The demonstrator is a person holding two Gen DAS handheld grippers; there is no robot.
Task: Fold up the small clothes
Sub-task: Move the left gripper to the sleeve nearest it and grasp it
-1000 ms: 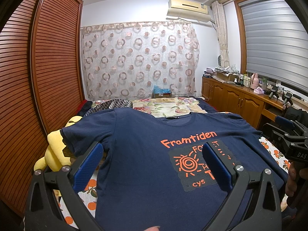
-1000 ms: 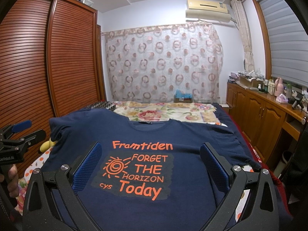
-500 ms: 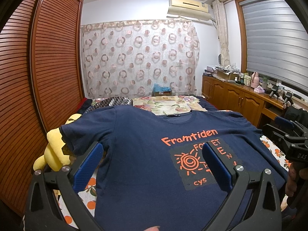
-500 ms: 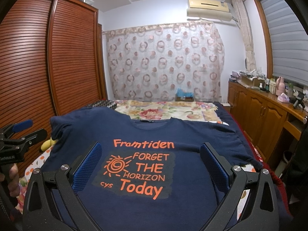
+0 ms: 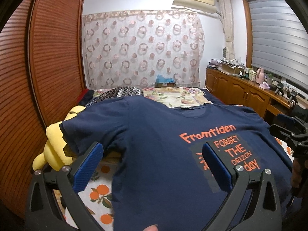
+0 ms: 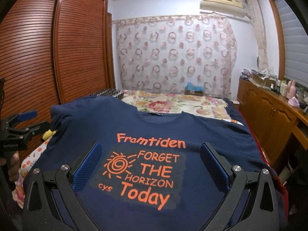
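Observation:
A navy T-shirt (image 5: 154, 138) with an orange "Framtiden / Forget the horizon today" print lies flat, front up, on the bed; it also shows in the right wrist view (image 6: 157, 134). My left gripper (image 5: 152, 154) is open and empty above the shirt's left side, near the left sleeve. My right gripper (image 6: 150, 156) is open and empty above the print. Each gripper shows at the edge of the other's view: the right gripper (image 5: 288, 129) and the left gripper (image 6: 25, 123).
A yellow plush toy (image 5: 53, 146) lies at the bed's left edge beside the sleeve. A floral sheet (image 6: 173, 104) and a patterned cloth (image 5: 119, 92) lie beyond the collar. Wooden wardrobe doors (image 5: 38, 77) stand on the left, a cabinet (image 6: 269, 115) on the right.
Both grippers have stayed open. The left gripper has shifted leftward, so the print sits further right in its view. The right gripper's view has barely moved.

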